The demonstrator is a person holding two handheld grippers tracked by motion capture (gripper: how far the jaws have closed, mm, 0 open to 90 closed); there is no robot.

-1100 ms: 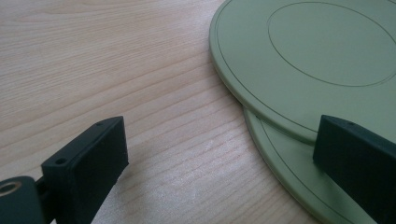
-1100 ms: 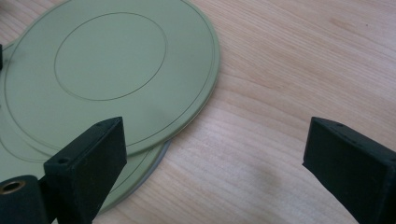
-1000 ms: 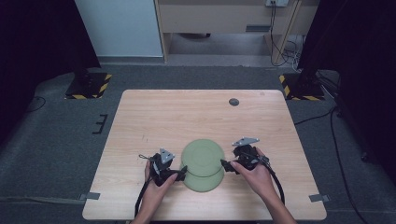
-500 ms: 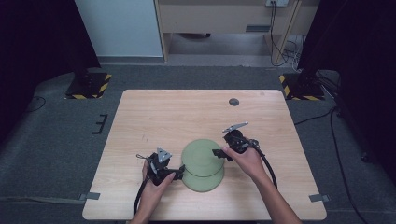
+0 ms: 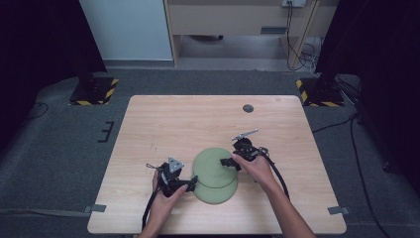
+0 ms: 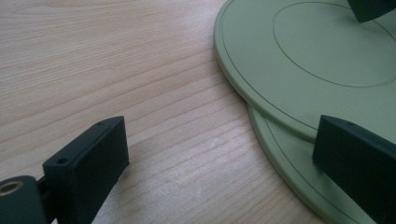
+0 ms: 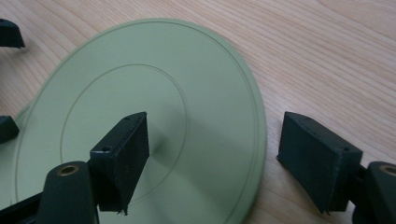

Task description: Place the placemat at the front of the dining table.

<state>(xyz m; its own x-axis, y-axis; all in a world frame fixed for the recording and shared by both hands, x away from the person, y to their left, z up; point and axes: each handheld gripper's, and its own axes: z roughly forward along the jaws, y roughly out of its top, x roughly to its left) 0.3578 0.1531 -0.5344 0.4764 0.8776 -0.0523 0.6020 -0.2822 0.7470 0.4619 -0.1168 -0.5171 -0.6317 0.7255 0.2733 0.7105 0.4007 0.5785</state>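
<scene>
Two pale green plates lie stacked and offset on the wooden surface (image 5: 163, 124), toward its 6 o'clock edge in the high view. The upper plate (image 5: 212, 166) is shifted toward 11 o'clock over the lower plate (image 5: 218, 192), whose rim shows as a crescent at 5 to 6 o'clock.

The left gripper (image 5: 190, 182) sits at the stack's 9 o'clock side, held in the person's left hand (image 5: 166, 191). In the left gripper view its fingers (image 6: 88, 161) stand well apart: one over bare wood, the other over the plates' overlapping rims, gripping nothing.

The right gripper (image 5: 227, 162) is at the upper plate's 3 o'clock edge, held by the right hand (image 5: 255, 166). In the right gripper view its fingers (image 7: 123, 154) are spread wide, one above the plate's top face inside the rim, the other outside the rim over the wood; the plate's edge runs between them unclamped.

A small dark round disc (image 5: 248, 108) lies well apart toward the surface's 1 o'clock corner.
</scene>
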